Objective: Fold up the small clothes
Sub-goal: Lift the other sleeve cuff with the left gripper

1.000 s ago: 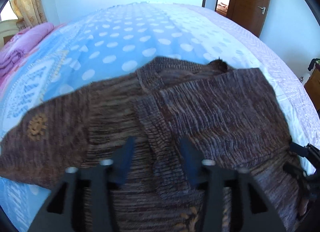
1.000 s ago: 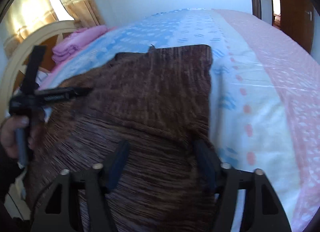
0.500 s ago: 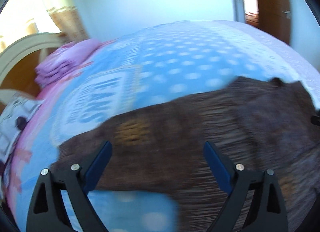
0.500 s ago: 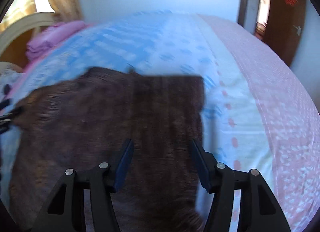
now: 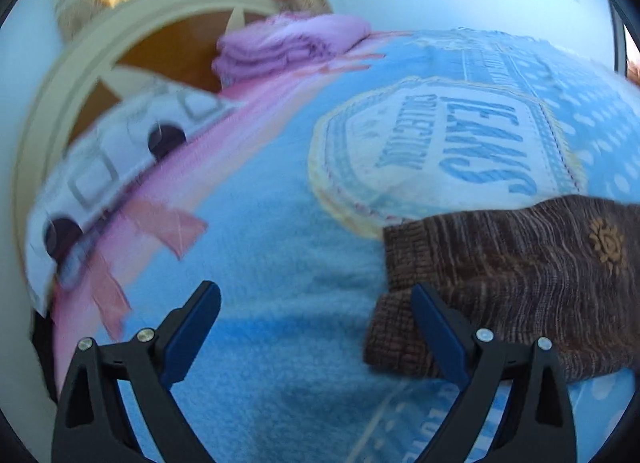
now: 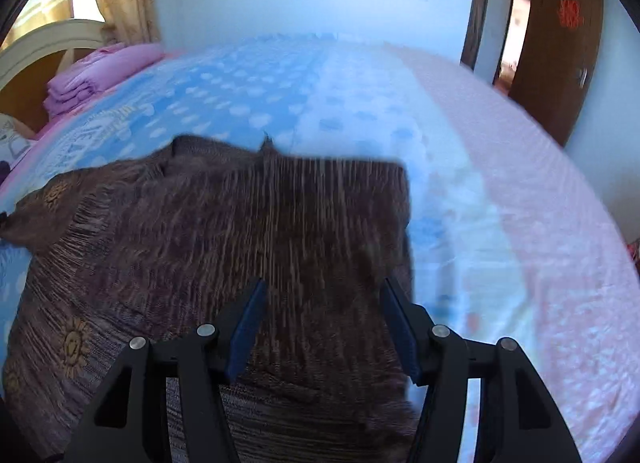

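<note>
Swung off the folded side, the left hand-held gripper (image 5: 316, 337) — jaws just opened wide, empty — faces the sweater's (image 5: 520, 283) unfolded sleeve; the right hand-held gripper (image 6: 322, 327) hovers half-open.

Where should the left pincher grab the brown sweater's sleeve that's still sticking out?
Probably at the ribbed cuff of the brown sweater. That end lies flat on the blue blanket with bare blanket beside it, so the open left gripper can come from the blanket side and pinch its edge.

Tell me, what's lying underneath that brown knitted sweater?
The brown sweater lies flat on a blue blanket with white dots, which shows all around it. Whatever part of the blanket's print sits directly beneath the sweater is covered and cannot be seen.
</note>
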`<control>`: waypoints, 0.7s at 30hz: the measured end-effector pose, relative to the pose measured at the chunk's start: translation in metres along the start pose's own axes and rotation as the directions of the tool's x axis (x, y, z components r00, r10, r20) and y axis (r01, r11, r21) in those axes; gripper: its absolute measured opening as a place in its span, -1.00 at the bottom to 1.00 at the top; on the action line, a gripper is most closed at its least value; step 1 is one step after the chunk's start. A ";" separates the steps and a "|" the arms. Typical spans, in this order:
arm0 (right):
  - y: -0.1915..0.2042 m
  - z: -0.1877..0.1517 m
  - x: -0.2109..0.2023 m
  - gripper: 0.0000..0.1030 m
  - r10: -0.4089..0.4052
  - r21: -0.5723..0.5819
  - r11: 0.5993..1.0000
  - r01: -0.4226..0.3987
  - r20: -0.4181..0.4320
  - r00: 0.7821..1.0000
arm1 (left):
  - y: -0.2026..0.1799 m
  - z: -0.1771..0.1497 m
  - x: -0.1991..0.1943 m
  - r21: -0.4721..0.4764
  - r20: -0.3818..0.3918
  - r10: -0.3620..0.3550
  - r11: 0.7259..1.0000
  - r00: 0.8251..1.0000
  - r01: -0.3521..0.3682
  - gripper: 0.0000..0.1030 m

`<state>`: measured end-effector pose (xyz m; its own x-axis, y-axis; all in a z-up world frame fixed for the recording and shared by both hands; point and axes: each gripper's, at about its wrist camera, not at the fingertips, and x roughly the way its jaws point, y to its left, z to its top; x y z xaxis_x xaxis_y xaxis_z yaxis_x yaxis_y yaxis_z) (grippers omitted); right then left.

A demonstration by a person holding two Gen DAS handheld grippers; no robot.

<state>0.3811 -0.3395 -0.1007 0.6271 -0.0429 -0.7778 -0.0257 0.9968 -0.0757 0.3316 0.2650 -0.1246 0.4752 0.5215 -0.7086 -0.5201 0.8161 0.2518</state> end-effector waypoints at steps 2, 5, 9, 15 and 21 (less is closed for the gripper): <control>-0.019 -0.009 0.003 0.15 -0.038 0.049 0.998 0.038 0.012 0.999 | 0.000 -0.002 0.001 -0.032 -0.009 -0.050 0.998 0.999 0.049 0.91; -0.040 -0.016 -0.001 0.28 -0.053 0.101 0.993 0.052 0.004 0.999 | -0.002 -0.004 0.002 -0.044 -0.011 -0.112 0.993 0.994 0.111 0.91; -0.047 -0.023 -0.003 0.39 -0.055 0.117 0.992 0.055 0.002 0.998 | -0.008 0.001 0.015 -0.063 -0.046 -0.179 0.982 0.983 0.176 0.80; -0.029 -0.024 -0.006 0.43 -0.139 0.054 0.989 0.137 0.027 0.990 | -0.011 0.000 0.022 -0.157 -0.081 -0.312 0.942 0.947 0.297 0.18; -0.035 -0.026 -0.004 0.50 -0.116 0.090 0.989 0.113 0.023 0.993 | -0.014 0.001 0.018 -0.174 -0.086 -0.439 0.890 0.894 0.421 -0.68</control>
<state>0.3589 -0.3763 -0.1111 0.6438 -0.1566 -0.7490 0.1155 0.9875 -0.1072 0.3487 0.2630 -0.1401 0.5922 0.0863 -0.8012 -0.3866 0.9028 -0.1886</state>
